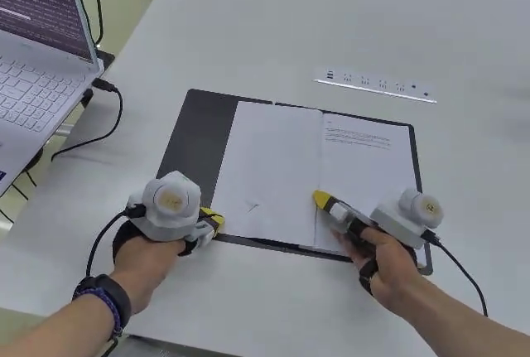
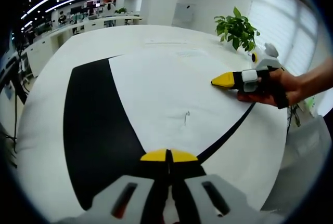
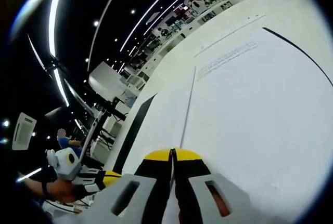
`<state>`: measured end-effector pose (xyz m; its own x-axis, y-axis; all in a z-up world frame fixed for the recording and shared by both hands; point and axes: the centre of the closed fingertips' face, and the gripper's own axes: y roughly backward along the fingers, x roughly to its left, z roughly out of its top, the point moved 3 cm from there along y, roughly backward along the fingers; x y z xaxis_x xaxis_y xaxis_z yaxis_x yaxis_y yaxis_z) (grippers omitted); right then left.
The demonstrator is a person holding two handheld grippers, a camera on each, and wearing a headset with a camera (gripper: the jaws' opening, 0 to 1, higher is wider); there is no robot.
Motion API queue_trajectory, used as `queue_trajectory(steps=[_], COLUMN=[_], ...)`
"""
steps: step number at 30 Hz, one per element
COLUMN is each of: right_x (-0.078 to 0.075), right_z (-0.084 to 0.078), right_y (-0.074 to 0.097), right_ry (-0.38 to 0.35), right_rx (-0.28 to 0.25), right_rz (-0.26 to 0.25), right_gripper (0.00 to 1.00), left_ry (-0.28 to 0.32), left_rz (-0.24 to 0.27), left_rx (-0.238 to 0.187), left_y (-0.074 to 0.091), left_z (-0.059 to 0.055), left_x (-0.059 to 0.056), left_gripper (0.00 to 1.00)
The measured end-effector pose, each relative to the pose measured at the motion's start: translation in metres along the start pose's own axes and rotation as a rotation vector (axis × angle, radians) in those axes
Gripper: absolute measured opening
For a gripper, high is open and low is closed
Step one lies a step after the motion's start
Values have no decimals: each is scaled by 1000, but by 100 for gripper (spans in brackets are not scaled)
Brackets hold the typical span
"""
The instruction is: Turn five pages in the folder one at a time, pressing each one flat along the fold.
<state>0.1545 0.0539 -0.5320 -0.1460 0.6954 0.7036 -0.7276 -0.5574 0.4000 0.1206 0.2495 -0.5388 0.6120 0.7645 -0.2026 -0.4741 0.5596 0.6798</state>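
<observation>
At the seven o'clock corner of the open folder, which lies mid-bench, the left tool rests with its yellow jaws pinched together on nothing, tips at the near edge of the blank left page. At six o'clock the right tool, likewise closed and empty, lays its tip on the fold near its bottom end. The left page lies flat (so a turn looks done, its pressing under way), but how many of the five remain cannot be told.

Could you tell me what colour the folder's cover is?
The cover is black, clearest in the head view.
</observation>
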Motion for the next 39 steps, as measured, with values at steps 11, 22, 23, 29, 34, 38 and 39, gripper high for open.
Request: queue_trajectory(steps=[11, 22, 23, 29, 34, 38, 39], right_x=[3, 9, 10, 12, 14, 14, 15], right_z=[-21, -40, -42, -48, -53, -55, -56], right_y=[15, 31, 32, 37, 40, 42, 43], right_ry=[8, 15, 15, 10, -7, -40, -47], right_rx=[26, 45, 45, 44, 25, 2, -2], right_rz=[3, 5, 5, 5, -7, -14, -14], right_gripper=[0, 0, 0, 0, 0, 0, 0], left_ry=[-2, -12, -12, -18, -26, -28, -26], left_rz=[6, 12, 12, 16, 17, 18, 19], left_rx=[-4, -2, -1, 1, 4, 9, 9], left_y=[1, 1, 1, 0, 0, 0, 0], left_z=[0, 0, 0, 0, 0, 1, 1], left_x=[0, -1, -1, -1, -1, -1, -1], left_gripper=[0, 0, 0, 0, 0, 0, 0])
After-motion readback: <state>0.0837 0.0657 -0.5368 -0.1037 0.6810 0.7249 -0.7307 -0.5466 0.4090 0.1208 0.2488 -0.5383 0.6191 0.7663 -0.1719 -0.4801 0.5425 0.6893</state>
